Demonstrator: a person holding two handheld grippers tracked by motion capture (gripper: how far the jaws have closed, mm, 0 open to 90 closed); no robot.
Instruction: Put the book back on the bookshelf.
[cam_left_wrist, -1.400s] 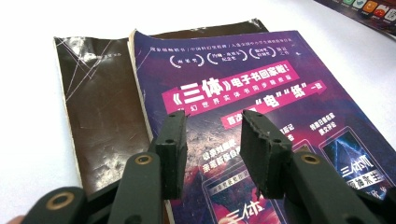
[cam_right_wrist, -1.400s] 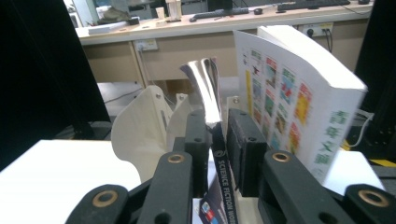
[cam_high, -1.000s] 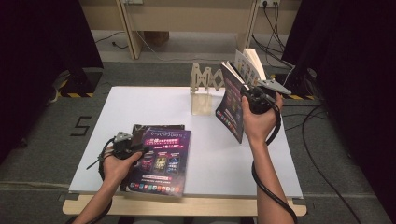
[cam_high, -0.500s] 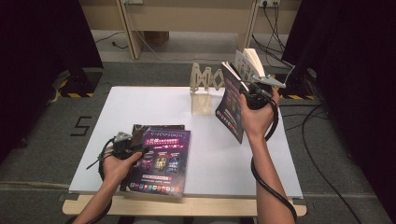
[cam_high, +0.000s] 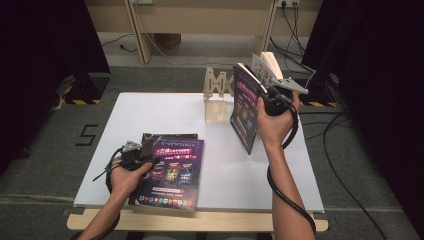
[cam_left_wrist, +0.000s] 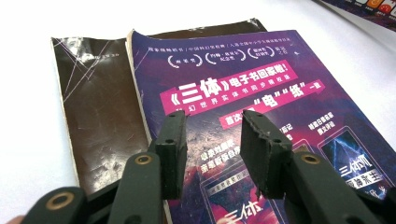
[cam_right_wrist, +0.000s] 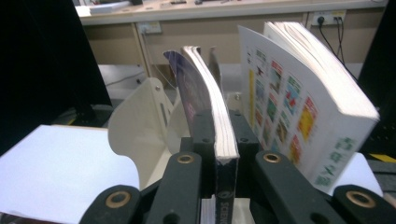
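The right gripper (cam_right_wrist: 219, 140) has just been closing on an upright book (cam_high: 246, 112), its jaws now clamped on the spine edge, likely to slot it into the wooden rack (cam_high: 216, 95) beside a thicker book (cam_right_wrist: 308, 93). The left gripper (cam_left_wrist: 212, 149) hovers, jaws apart and holding nothing, over flat books (cam_high: 172, 170) near the table (cam_high: 150, 110) front edge. Open room lies between.

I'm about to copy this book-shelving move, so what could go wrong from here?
1. The right gripper has just been closing its jaws on the upright magazine, pinching only its spine edge; the floppy pages may sag or slip.
2. The thick book leans close beside it, so a swing toward the wooden rack might knock it over.
3. The left gripper hovers open above the purple magazine, which overhangs the table's near edge and could slide off.
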